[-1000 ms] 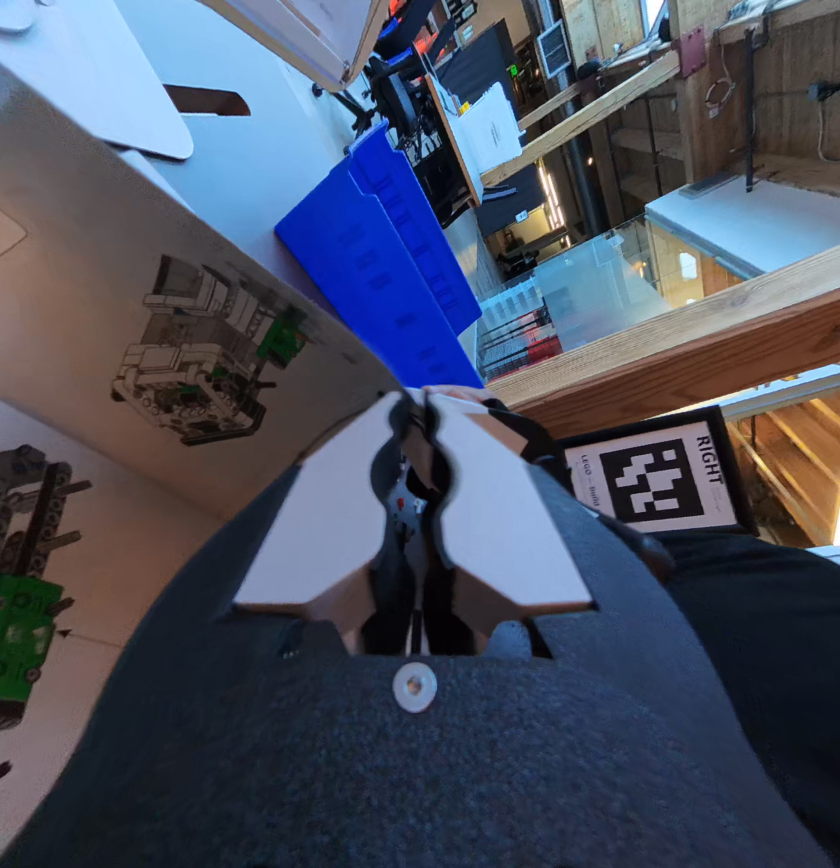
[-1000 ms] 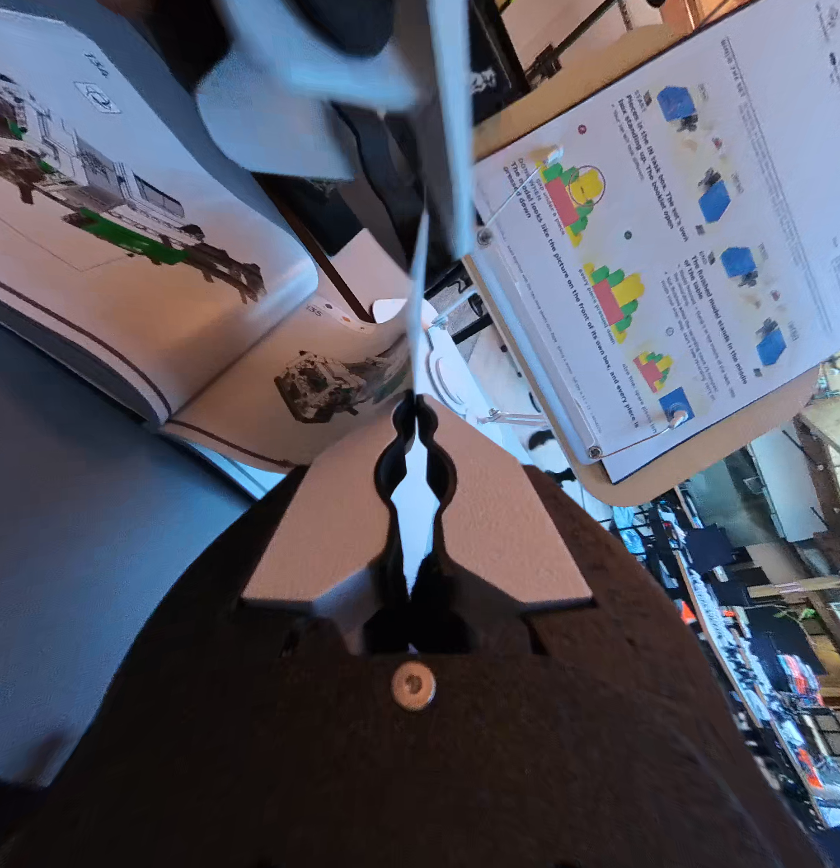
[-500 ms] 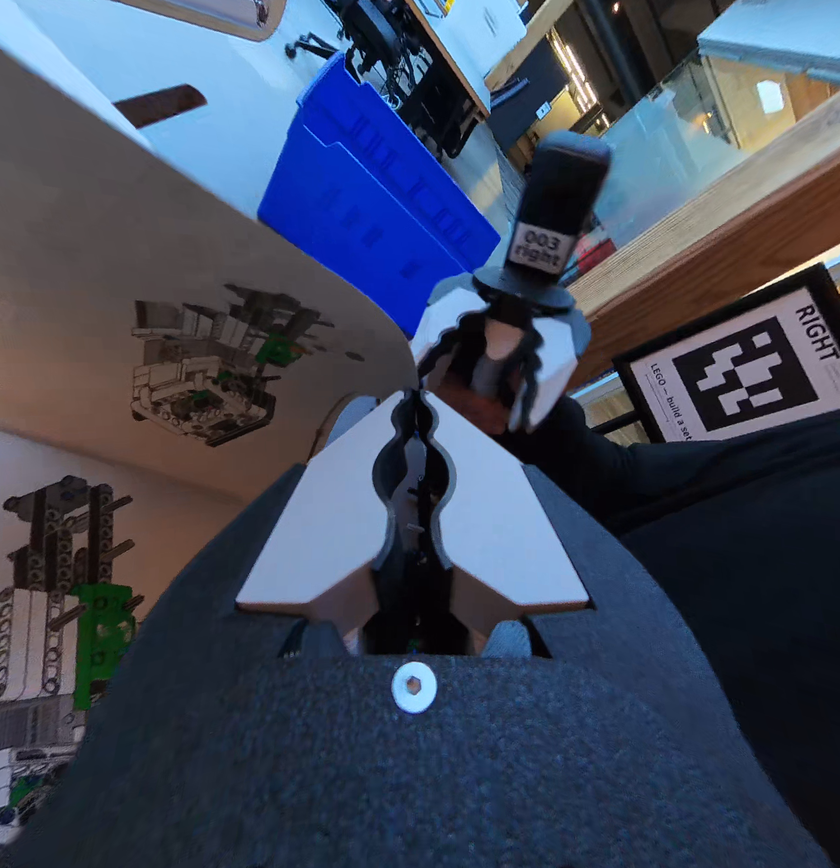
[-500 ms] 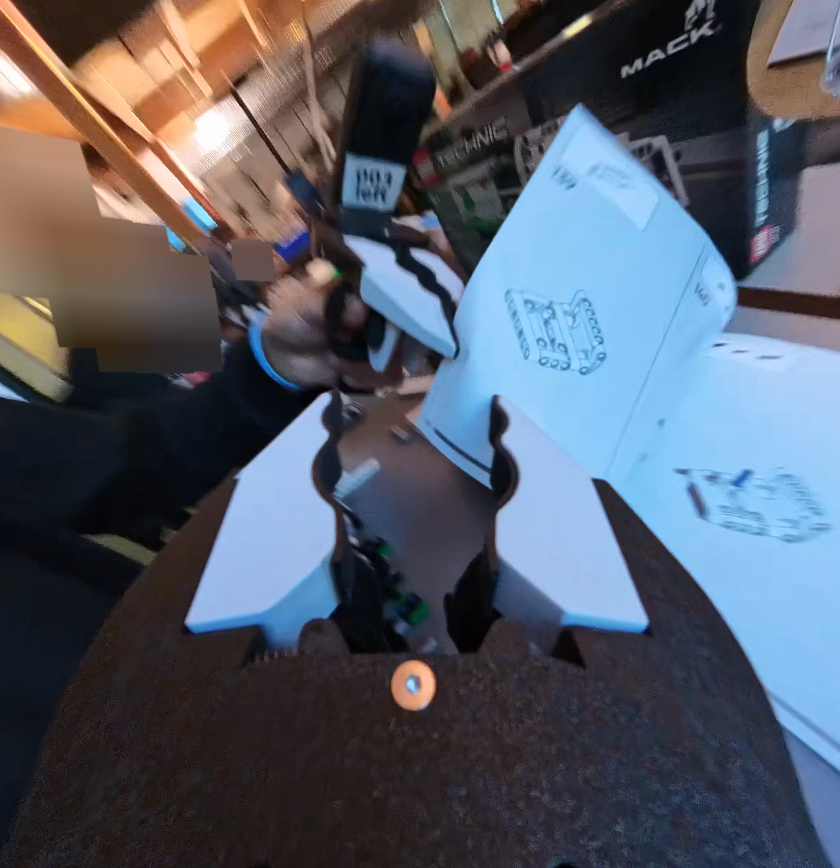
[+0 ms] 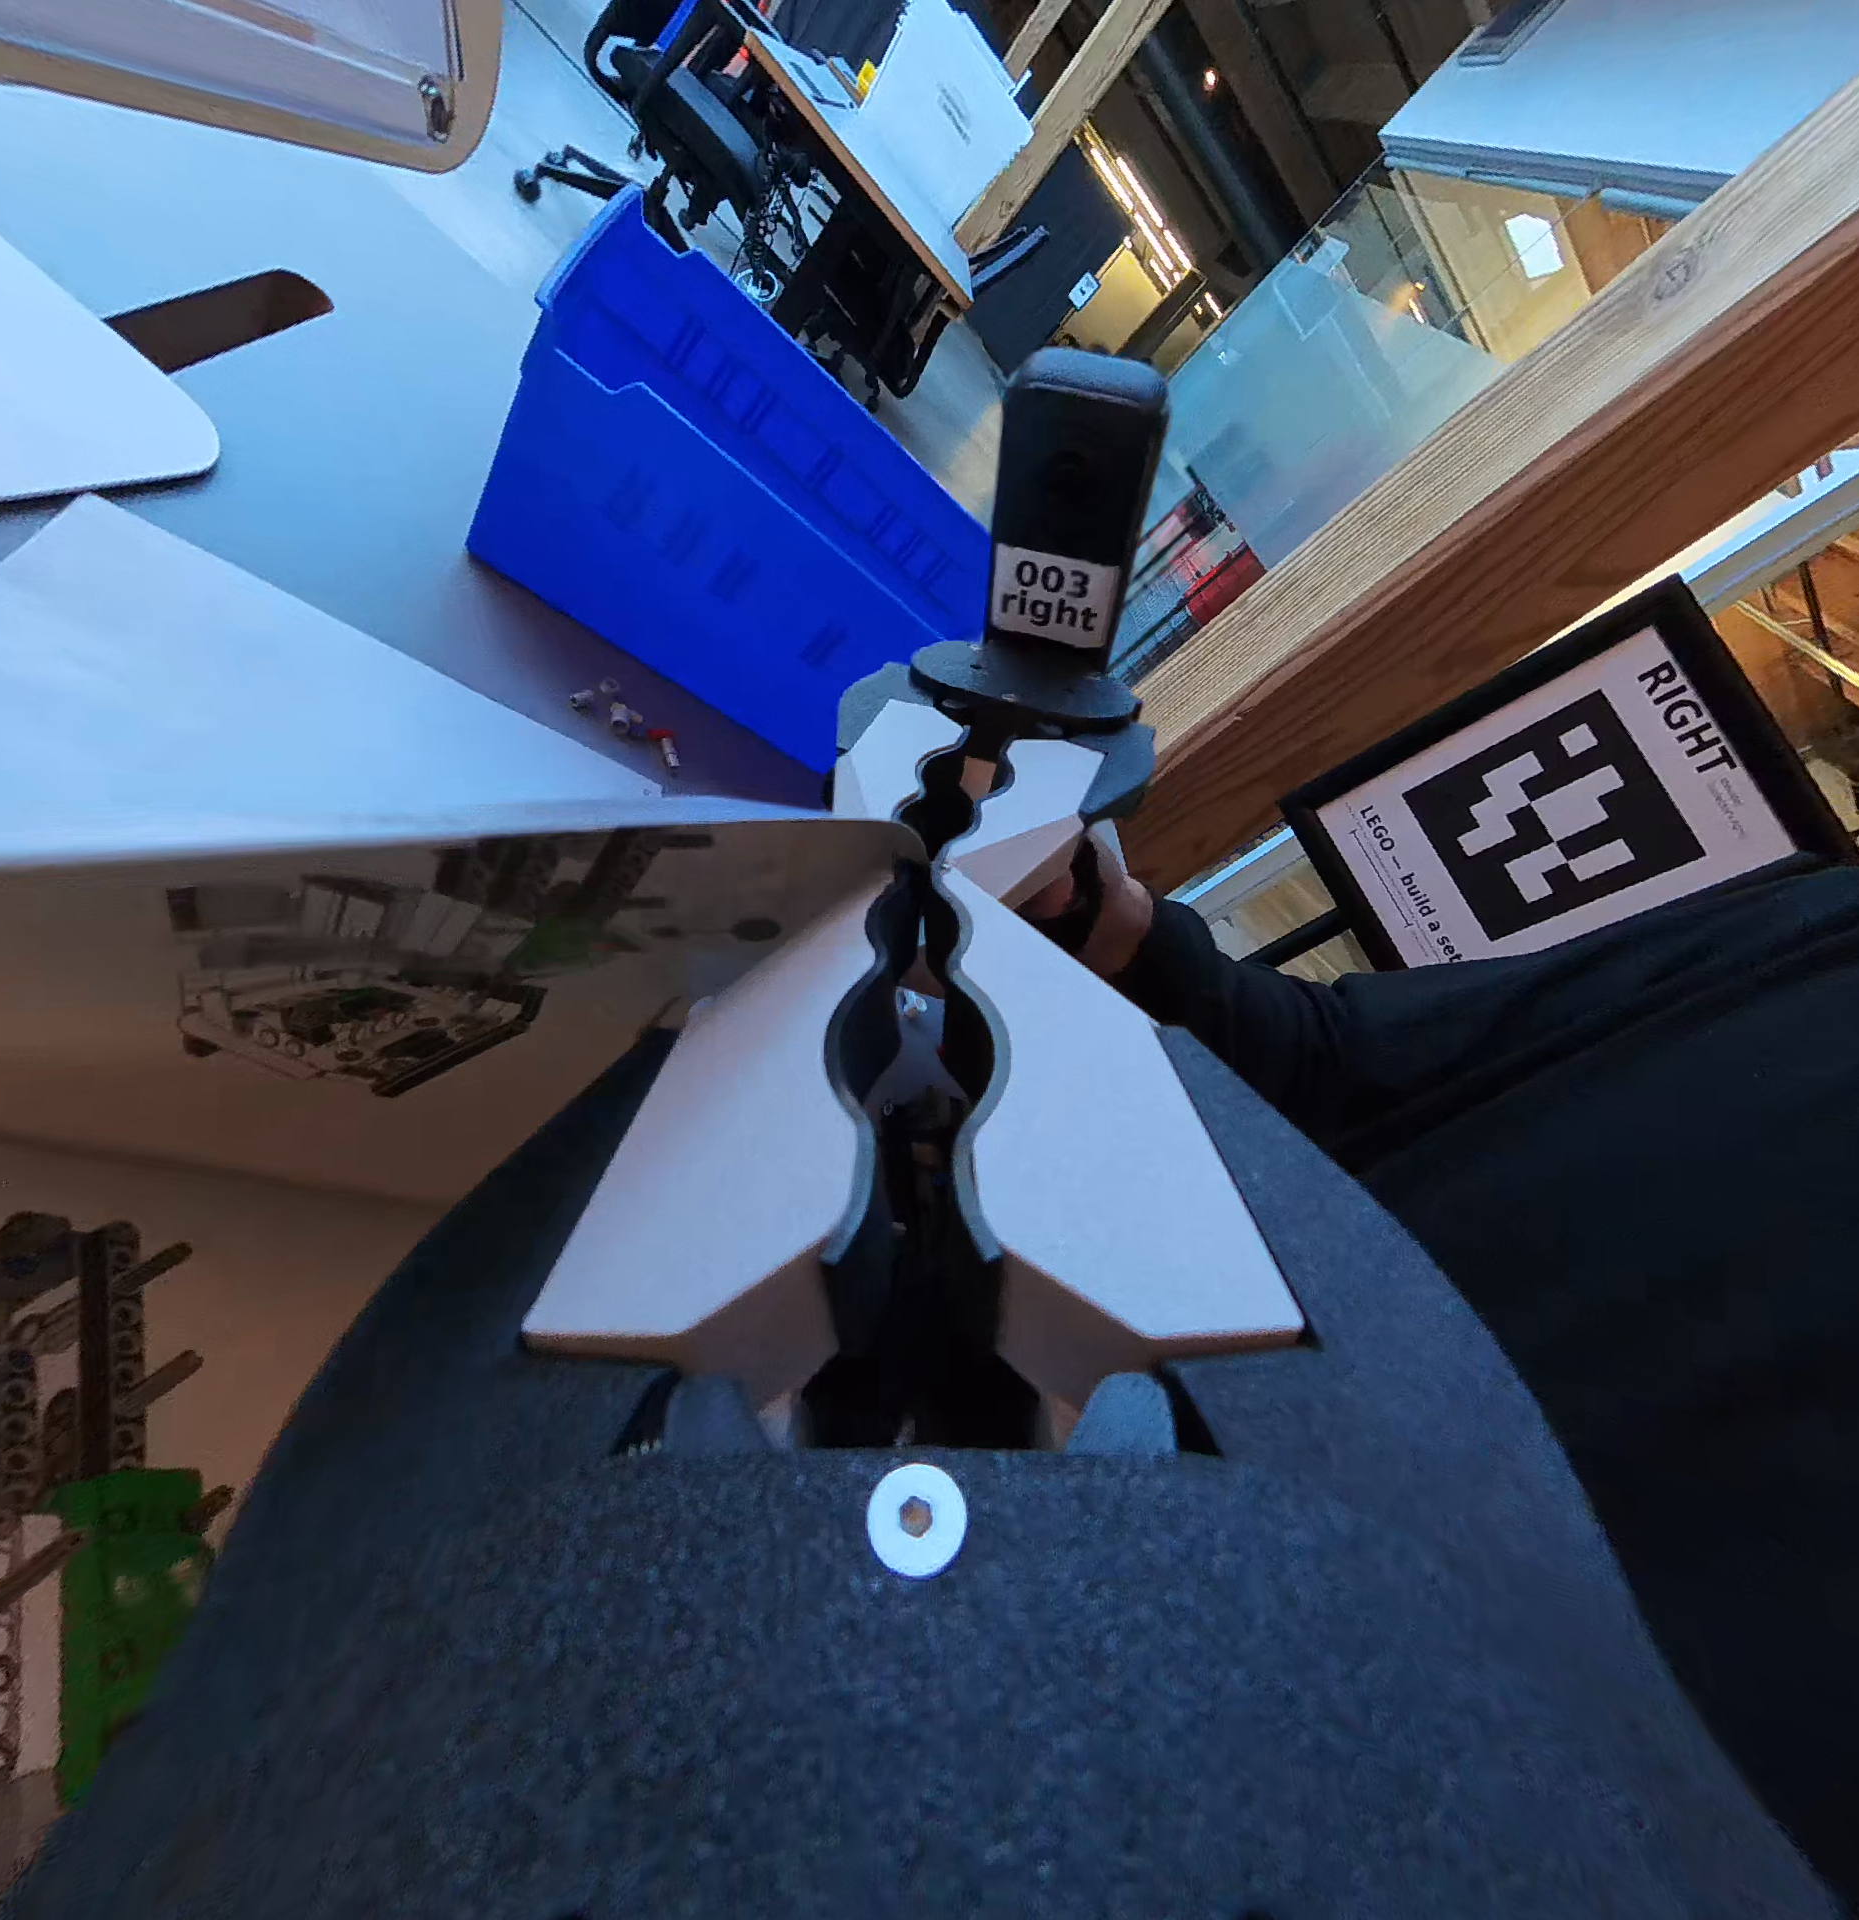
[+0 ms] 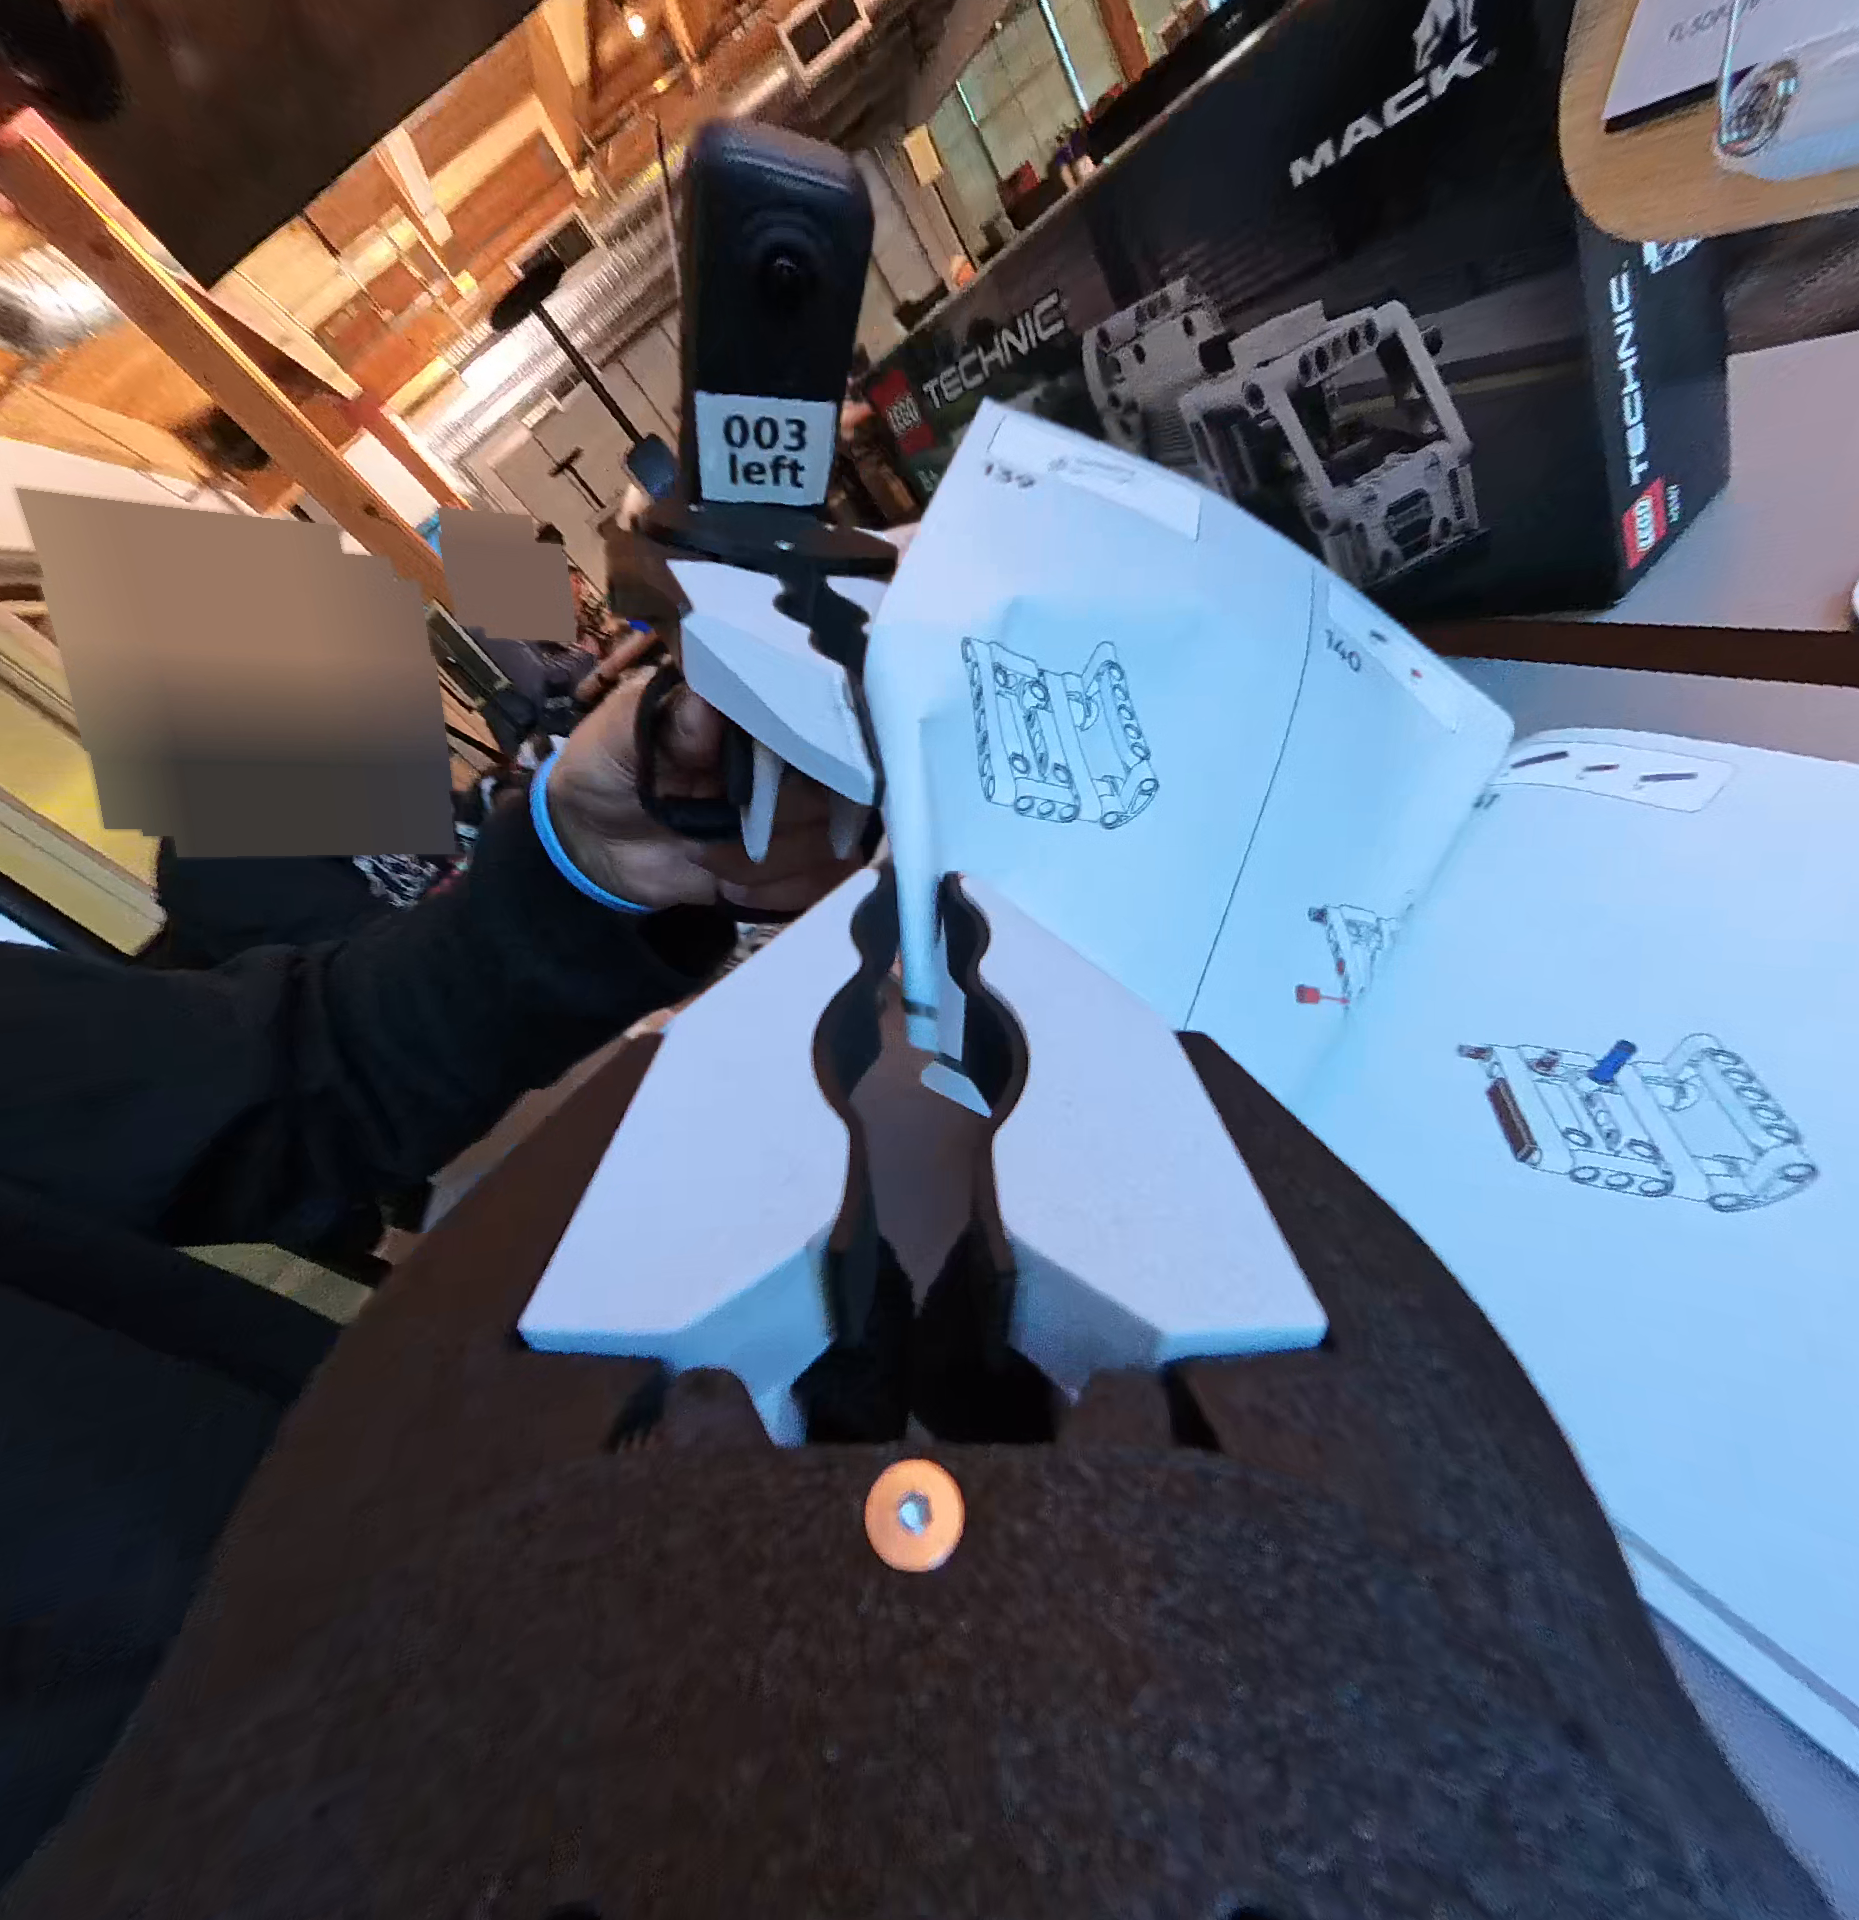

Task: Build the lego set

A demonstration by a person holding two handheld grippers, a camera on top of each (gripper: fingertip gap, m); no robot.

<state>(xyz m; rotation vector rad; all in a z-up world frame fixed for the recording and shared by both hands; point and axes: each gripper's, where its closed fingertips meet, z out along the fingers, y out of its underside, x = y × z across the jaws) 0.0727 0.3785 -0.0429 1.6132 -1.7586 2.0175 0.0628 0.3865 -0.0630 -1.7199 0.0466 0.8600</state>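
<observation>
The open instruction booklet [image 6: 1590,1039] lies on the table. One of its pages [image 5: 437,935] is lifted and curled. My left gripper [image 5: 923,883] is shut on that page's outer edge. In the left wrist view my right gripper [image 5: 956,821] sits just beyond it, at the same corner. In the right wrist view the lifted page [image 6: 1070,644] stands upright. My right gripper [image 6: 920,894] is closed on its lower edge. The left gripper [image 6: 852,644] pinches the page just above. A few small loose Lego pieces [image 5: 626,717] lie on the grey table [image 5: 385,436].
A blue bin [image 5: 717,520] stands on the table behind the loose pieces. The black Lego set box [image 6: 1320,343] stands behind the booklet. A framed marker sign [image 5: 1548,800] is at the right. A person's dark sleeve [image 6: 281,1039] reaches in from the left. Less than 4 cm separates the two grippers' tips.
My right gripper let go of a page, opened, swung round and has closed on the lifted page's edge beside the left gripper. The left gripper stayed shut on the page.
</observation>
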